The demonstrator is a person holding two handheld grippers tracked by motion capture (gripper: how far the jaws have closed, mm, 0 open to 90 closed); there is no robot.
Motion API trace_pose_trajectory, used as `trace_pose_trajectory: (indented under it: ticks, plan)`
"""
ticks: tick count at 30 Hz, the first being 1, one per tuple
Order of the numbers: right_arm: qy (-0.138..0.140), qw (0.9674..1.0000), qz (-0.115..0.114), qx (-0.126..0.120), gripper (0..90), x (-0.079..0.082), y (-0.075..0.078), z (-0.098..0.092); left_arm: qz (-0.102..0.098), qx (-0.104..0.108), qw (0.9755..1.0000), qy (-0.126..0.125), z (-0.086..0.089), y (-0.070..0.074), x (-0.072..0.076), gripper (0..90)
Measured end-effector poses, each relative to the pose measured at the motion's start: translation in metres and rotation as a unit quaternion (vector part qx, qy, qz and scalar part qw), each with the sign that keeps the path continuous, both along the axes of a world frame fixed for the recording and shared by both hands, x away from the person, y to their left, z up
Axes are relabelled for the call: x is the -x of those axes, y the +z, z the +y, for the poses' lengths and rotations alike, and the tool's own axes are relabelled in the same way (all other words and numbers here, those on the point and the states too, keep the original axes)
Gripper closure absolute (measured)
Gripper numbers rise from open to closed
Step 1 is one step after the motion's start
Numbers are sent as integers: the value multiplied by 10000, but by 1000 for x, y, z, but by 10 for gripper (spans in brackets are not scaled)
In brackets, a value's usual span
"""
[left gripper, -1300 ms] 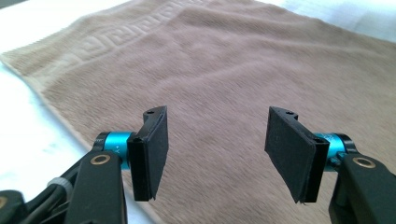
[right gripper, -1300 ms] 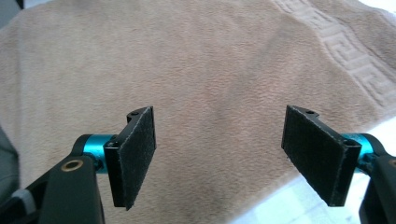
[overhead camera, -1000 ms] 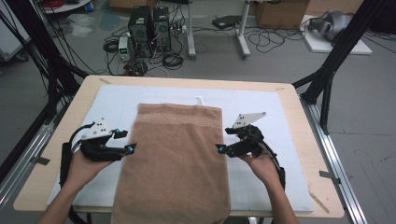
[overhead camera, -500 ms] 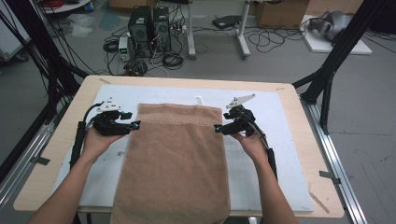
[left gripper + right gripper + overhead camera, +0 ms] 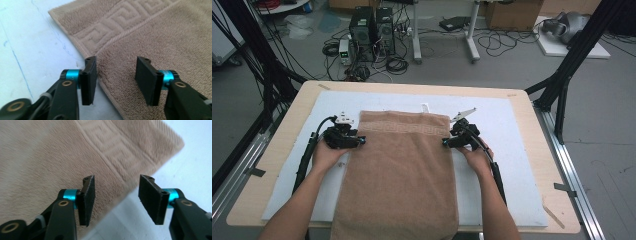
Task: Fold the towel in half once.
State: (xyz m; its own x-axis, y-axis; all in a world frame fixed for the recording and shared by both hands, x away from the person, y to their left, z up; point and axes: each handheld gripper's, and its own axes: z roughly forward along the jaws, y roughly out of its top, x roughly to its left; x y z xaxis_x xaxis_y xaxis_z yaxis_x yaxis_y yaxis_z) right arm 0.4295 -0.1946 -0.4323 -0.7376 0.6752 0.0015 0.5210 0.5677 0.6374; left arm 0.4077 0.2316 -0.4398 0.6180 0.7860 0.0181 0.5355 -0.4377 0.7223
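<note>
Seen from the high view: brown towel [image 5: 399,175] flat on a pale blue mat [image 5: 517,150], far hem at twelve o'clock, near end draped over the table [image 5: 277,135] edge at six; left gripper [image 5: 360,142] at the towel's nine-o'clock edge near the far corner; right gripper [image 5: 446,143] at the three-o'clock edge, mirrored; bare mat at nine and three of the towel, more of it at three; a narrow strip of mat past the hem at twelve.

Closer, from the left gripper view: left gripper [image 5: 116,80] with jaws apart, lately closing, not yet pressing; towel [image 5: 150,37] edge running between the pads, one pad over bare mat [image 5: 30,50], the other over terry pile; Greek-key border [image 5: 110,22] toward twelve, a detail faint from above.

From the right gripper view: right gripper [image 5: 116,200] likewise parted and lately closing, nothing pinched; towel [image 5: 50,152] edge crossing the gap, left pad over cloth, right pad over mat [image 5: 195,157]; towel corner at one o'clock; picture slightly blurred.
</note>
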Motion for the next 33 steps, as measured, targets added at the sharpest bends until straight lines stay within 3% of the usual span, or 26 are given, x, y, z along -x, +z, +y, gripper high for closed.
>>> trace_pose_trajectory:
  ticks: [5, 8, 11, 15, 18, 20, 21, 24, 26, 30, 33]
  plan:
    - [-134, 9997, 114, -187, 553, -1, -4, 0, 29, 54, 9999, -153, -2, 0, 1, 686]
    - [-27, 9997, 160, -164, 648, -1, -2, 2, 73, 63, 9997, -210, -3, 1, 1, 765]
    - [127, 9991, 301, -267, 804, -1, -2, 3, 89, 54, 9998, -181, -3, 2, 2, 800]
    - [291, 9992, 220, -174, 829, 3, 4, 5, 64, 308, 9994, -121, 4, 9, 5, 821]
    - [319, 9986, 149, -401, 830, 7, 13, 0, -72, 453, 9988, -174, 10, 19, 9, 823]
    - [489, 9972, 93, -558, 829, 12, 21, -3, -162, 543, 9982, -207, 13, 25, 15, 823]
    - [545, 9970, 29, -555, 829, 17, 26, -5, -250, 644, 9974, -208, 15, 28, 21, 824]
    - [668, 9953, -132, -694, 830, 30, 39, -9, -374, 683, 9966, -274, 18, 34, 34, 825]
    - [790, 9946, -292, -613, 829, 44, 50, -10, -460, 736, 9957, -321, 20, 39, 44, 824]
    - [1064, 9918, -535, -456, 828, 74, 66, -11, -645, 692, 9937, -599, 22, 49, 67, 822]
    - [1179, 9898, -605, -518, 827, 96, 71, -13, -713, 652, 9923, -773, 23, 50, 88, 821]
